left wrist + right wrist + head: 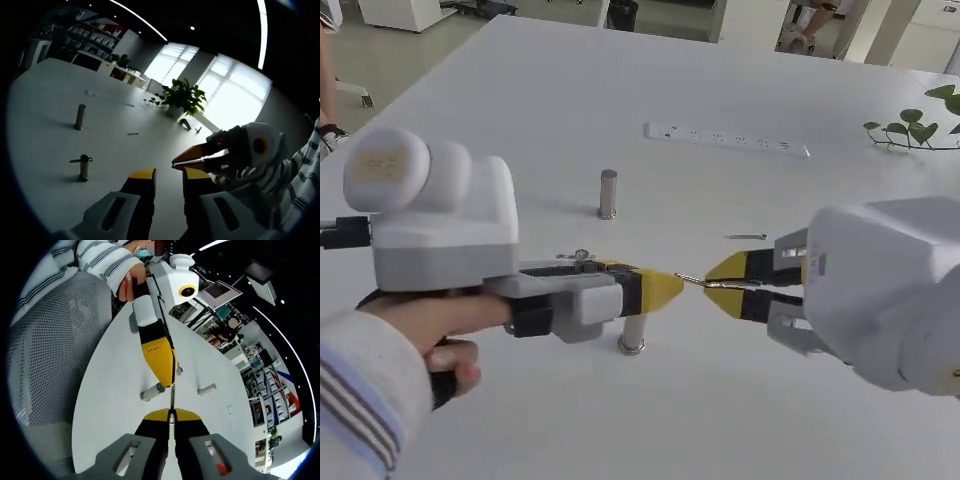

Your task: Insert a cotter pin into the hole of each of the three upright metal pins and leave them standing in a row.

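Left hand (420,330): closest to us, striped sleeve, wrapped round the handle of the left gripper.
Left gripper (670,287): held level above the table (520,430). Its yellow jaws are a bit apart and we can't see anything clamped in them. Our guess is it's there to steady or take over the pin.
Cotter pin (691,281): up in the air between the two tips. One end is at the left tips and the other is pinched on the right.
Right gripper (710,283): jaws squeezed together on the cotter pin and pointing straight at the left one. This looks like a re-grip before going for a hole.
Finished metal pin (582,255): just behind the left gripper, with a cotter pin through its top.
Near metal pin (632,337): upright, right under the left gripper. The gripper body hides its top and is in the way of it.
Far metal pin (608,194): upright and bare, well apart from the others.
Spare cotter pin (747,237): lying flat near the right gripper.
Power strip (725,138), plant (920,128): way back, not in anyone's way.
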